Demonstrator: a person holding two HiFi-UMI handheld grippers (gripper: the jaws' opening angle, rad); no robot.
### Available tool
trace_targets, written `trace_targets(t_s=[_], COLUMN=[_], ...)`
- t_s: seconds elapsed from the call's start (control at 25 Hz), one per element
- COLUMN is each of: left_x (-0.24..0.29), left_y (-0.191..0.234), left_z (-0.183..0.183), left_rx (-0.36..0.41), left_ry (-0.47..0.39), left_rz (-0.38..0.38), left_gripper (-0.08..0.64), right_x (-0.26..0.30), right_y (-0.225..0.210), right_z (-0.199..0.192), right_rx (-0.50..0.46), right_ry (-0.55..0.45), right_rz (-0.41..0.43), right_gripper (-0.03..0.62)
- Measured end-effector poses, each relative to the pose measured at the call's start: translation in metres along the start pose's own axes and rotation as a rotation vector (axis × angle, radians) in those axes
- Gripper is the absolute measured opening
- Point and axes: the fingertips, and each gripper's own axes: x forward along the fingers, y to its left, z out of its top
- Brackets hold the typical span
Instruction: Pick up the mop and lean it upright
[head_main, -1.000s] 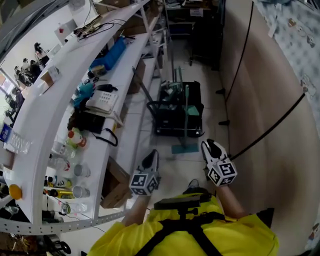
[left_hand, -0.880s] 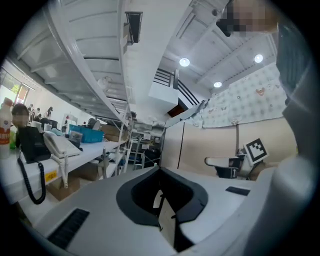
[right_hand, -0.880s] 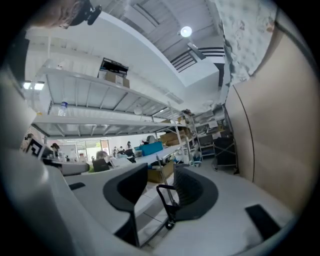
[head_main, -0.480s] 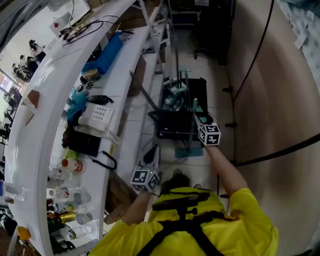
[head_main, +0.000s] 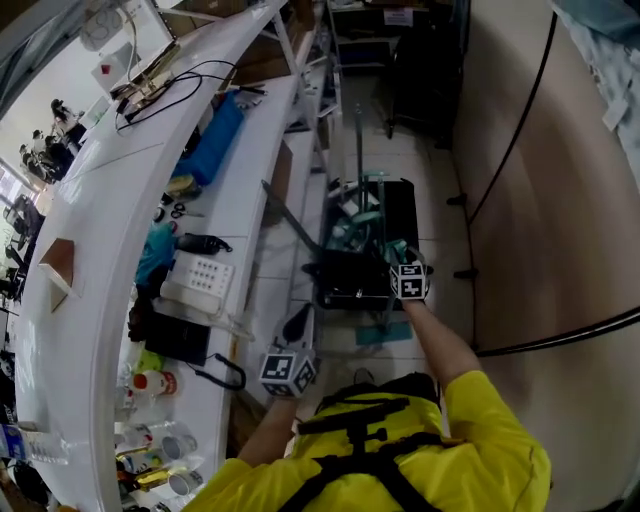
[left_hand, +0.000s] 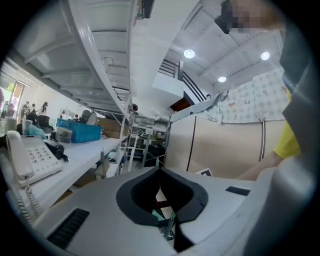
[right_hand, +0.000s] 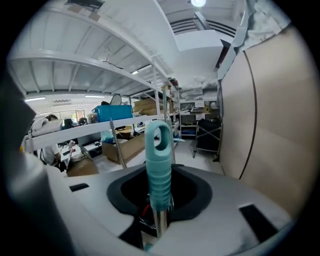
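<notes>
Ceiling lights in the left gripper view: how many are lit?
3 ceiling lights: one upper centre, one upper right, one lower between them. More may be hidden.

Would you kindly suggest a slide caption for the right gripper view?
Right gripper holds the teal mop handle between its jaws, with shelving and a beige wall beyond.

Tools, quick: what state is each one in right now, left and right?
Left tool: closed, nothing in it.
Right tool: closed on the teal mop handle.
</notes>
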Motion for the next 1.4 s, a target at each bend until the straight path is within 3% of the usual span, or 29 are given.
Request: trace_targets(t_s=[0.16, 0.36, 0.6, 0.88, 1.04, 1.16, 1.4], left_x=[0.002, 0.007, 0.01, 0.015, 0.014, 0.011, 0.009], left_y=[0.018, 0.024, 0.023, 0.019, 0.013, 0.012, 0.015], left_z=[-0.001, 0.002, 0.025, 0.046, 0.046, 0.042, 0.041], left_rx=[0.011, -0.014, -0.007, -0.013, 0.007, -0.019, -0.038], left_ry=[0.0, -0.009, -0.05, -0.105, -0.105, -0.108, -0.114], left_rz=[0.025, 0.024, 0.002, -0.022, -0.032, -0.025, -0.014], left_gripper=[0.005, 0.005, 0.006, 0.006, 0.006, 0.006, 0.005], right_x=[-0.011, -0.086, -0.205, -0.273, -0.288, -0.291, -0.293], right_y=[0.005, 0.043, 0.074, 0.086, 0.095, 0.098, 0.089], right_z=[-0.002, 0.017, 0.115, 0.198, 0.205, 0.197, 0.194], right_rx=[-0.023, -0.072, -0.116, -0.106, -0.092, -0.095, -0.086], right_ry=[-0.016, -0.117, -0.281, -0.38, -0.375, -0.348, -0.347], right_rz=[-0.011, 0.085, 0.17, 0.263, 0.295, 0.314, 0.29], right_gripper=[0.094, 0.092, 0.092, 0.091, 0.091, 0.091, 0.091])
